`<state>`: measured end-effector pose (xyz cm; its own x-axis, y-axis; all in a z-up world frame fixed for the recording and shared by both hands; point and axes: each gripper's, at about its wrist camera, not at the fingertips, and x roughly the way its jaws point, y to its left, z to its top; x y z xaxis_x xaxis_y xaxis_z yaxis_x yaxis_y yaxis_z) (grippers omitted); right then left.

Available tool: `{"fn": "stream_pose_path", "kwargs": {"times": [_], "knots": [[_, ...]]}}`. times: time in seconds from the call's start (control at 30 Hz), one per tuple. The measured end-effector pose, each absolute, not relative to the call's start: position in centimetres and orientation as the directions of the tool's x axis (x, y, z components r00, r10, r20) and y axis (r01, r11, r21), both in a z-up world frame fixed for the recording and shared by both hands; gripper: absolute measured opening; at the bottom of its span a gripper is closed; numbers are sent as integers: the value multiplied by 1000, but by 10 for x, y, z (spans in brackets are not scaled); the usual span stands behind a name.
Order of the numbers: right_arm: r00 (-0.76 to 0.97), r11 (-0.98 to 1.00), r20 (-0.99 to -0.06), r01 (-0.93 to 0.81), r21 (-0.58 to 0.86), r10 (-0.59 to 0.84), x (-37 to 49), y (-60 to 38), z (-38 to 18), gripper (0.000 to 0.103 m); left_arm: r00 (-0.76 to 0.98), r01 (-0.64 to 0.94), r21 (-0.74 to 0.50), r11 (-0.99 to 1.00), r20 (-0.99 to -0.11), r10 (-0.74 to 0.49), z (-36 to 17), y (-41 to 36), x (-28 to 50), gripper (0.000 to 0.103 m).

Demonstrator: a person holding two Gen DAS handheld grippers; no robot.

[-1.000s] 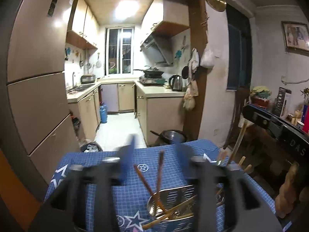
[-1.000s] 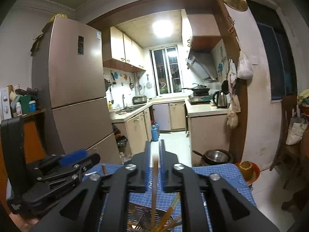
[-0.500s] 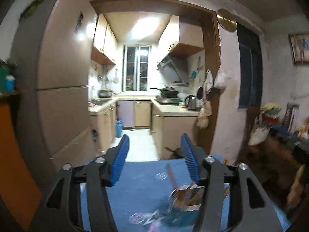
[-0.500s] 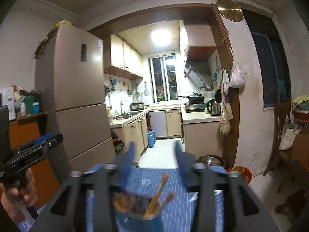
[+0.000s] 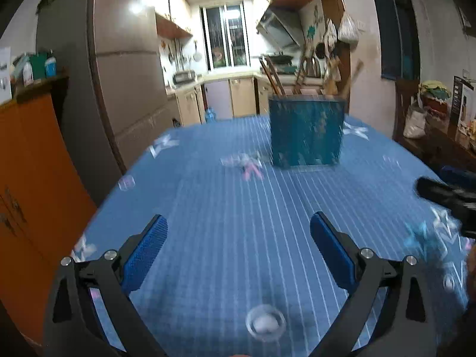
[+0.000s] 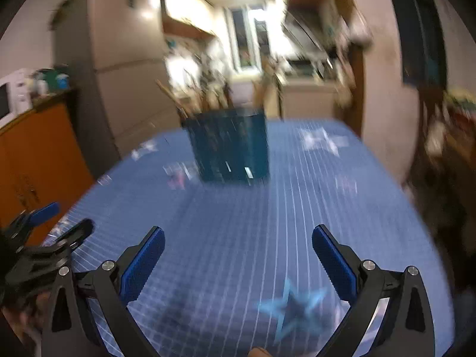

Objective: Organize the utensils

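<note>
Both grippers, left gripper (image 5: 238,238) and right gripper (image 6: 238,247), jaws just opened wide, empty; utensil holder (image 5: 306,131) stands toward desk's far edge. Check for strays before stopping.

Blue tablecloth (image 5: 238,238) bare up to utensil holder (image 5: 306,131); only obstacle, chopsticks (image 5: 272,74) sticking out above it.

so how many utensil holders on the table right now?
1. A single utensil holder stands toward the far side of the blue tablecloth, with wooden utensils sticking out. Nothing else like it shows, though table edges are cropped.
</note>
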<state>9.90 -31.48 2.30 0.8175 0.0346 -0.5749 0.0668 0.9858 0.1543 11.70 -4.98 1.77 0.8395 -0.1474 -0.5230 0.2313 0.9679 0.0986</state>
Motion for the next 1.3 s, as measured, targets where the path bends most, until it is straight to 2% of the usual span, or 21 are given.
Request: {"fn": "stream_pose_path", "kwargs": {"times": [0.1,0.23,0.47,0.6,0.93,1.3], "knots": [[797,980,-604,111,168,13,94,-312,3,99,849,205,75,976,-509,-139,10,-43,108,93],[825,974,-563,162,155,-48,72,-307,-3,99,880,175,-22,984,-444,-166,10,-25,90,95],[901,981,-405,189,37,-158,27,-278,7,99,906,242,18,970,-361,-219,7,-47,56,95],[911,980,-361,190,-62,-200,13,-260,9,99,919,240,54,969,-334,-209,5,-52,43,95],[907,964,-328,240,-115,-265,-9,-259,8,99,934,188,49,981,-318,-163,5,-31,31,95],[897,964,-353,246,-101,-266,-13,-267,1,99,942,139,57,989,-316,-114,4,-13,28,95]]}}
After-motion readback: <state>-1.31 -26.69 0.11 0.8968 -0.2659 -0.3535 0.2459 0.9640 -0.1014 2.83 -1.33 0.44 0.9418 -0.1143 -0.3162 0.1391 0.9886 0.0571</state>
